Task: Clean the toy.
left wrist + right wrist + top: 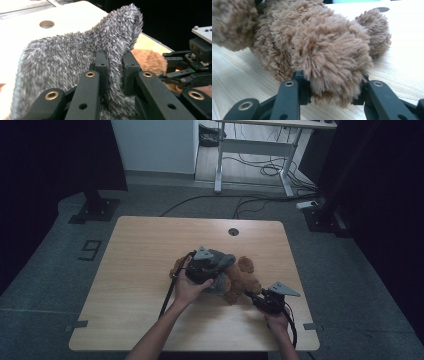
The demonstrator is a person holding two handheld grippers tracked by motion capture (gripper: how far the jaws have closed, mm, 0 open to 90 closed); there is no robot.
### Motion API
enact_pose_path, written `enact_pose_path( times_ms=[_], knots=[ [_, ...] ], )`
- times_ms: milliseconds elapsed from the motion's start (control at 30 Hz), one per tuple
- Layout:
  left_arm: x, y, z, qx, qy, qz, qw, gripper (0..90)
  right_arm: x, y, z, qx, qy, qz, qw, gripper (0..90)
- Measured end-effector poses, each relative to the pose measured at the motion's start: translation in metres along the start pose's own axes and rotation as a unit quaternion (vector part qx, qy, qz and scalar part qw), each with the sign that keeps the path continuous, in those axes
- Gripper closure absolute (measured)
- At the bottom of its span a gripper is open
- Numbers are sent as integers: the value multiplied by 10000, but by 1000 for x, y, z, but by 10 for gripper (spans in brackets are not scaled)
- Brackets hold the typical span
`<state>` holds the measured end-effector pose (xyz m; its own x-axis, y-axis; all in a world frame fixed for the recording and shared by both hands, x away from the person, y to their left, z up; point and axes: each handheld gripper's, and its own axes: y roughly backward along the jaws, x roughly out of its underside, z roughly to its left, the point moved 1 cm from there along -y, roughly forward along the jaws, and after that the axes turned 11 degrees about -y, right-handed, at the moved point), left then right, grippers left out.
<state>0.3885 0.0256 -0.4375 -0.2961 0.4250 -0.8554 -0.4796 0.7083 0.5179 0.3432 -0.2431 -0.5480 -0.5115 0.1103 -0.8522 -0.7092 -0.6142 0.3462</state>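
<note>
A brown plush bear [243, 279] lies on the wooden table [140, 270], right of its middle. A grey fuzzy cloth [223, 260] drapes over the bear's left side. My left gripper [212, 270] is over the bear, shut on a raised fold of that grey cloth [75, 55], which is pinched between its pads [101, 65]. My right gripper [251, 296] is at the bear's near right side, shut on a thick brown limb of the bear [324, 42], which bulges between its jaws. The left gripper view also has the bear [148, 61] and the right gripper [165, 64] beyond the cloth.
A round cable hole [233, 231] sits near the table's far edge. Bare tabletop stretches to the left and in front of the bear. On the floor beyond stand a white desk frame [255, 150], loose cables [260, 200] and a dark stand base [95, 210].
</note>
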Motion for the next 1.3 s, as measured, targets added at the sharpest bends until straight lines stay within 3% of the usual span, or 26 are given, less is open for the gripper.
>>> enact_pose_path(
  times_ms=[100,267,700,933,1167,1300],
  knots=[
    [1,-16,-13,125,-119,207,9996,777,0,0,0,6,-46,8,10000,610],
    [13,-23,-21,220,-125,299,9992,777,0,0,0,19,-75,11,10000,609],
    [44,-20,-33,353,-109,229,9991,781,1,0,0,29,-70,71,9999,609],
    [58,-16,-37,391,-147,361,9985,782,1,1,1,28,-37,79,10000,609],
    [64,-12,-38,333,-156,390,9986,783,1,1,1,27,3,84,10000,610],
    [57,-10,-41,238,-239,381,9987,785,1,1,3,50,30,96,9999,615]
  ],
)
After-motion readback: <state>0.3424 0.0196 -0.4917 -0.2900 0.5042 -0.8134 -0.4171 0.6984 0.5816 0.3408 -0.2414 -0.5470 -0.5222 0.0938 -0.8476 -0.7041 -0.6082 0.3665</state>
